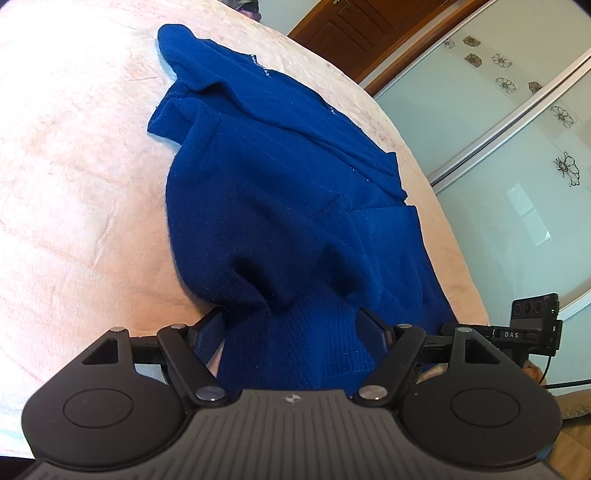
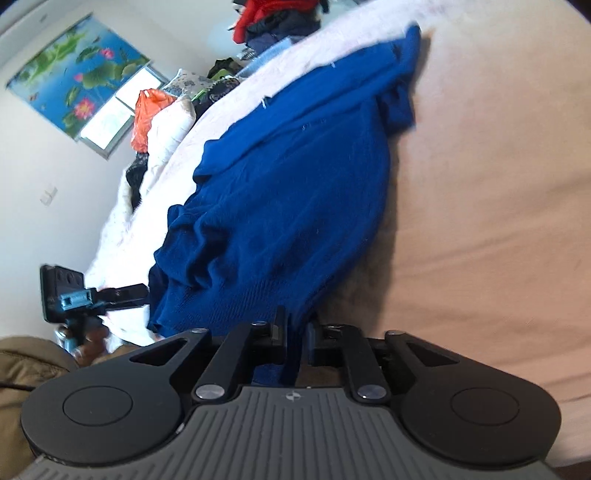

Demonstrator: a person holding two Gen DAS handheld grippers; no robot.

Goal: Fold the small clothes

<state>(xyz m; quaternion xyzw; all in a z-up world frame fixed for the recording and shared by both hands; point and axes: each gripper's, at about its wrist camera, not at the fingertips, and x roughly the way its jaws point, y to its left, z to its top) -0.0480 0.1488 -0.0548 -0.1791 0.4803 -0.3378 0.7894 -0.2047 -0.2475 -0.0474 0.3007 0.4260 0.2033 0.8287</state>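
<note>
A dark blue knit sweater (image 1: 266,192) lies rumpled on a pale pink bedspread (image 1: 74,166), its ribbed hem toward me. My left gripper (image 1: 291,325) stands wide open with the bunched hem lying between its fingers; a strip of bedspread shows beside the left finger (image 1: 212,325). In the right wrist view the sweater (image 2: 295,177) stretches away from my right gripper (image 2: 295,332), whose jaws are narrow and shut on a fold of the hem edge. The left gripper's body (image 2: 74,295) shows at the sweater's left side, held by a hand.
The bed's edge curves close along the sweater's right side (image 1: 436,206). Beyond it stand sliding wardrobe doors (image 1: 517,129) with flower decals and a wooden door (image 1: 362,33). Piled clothes (image 2: 273,18), an orange bag (image 2: 147,114) and a window (image 2: 110,118) lie at the far end.
</note>
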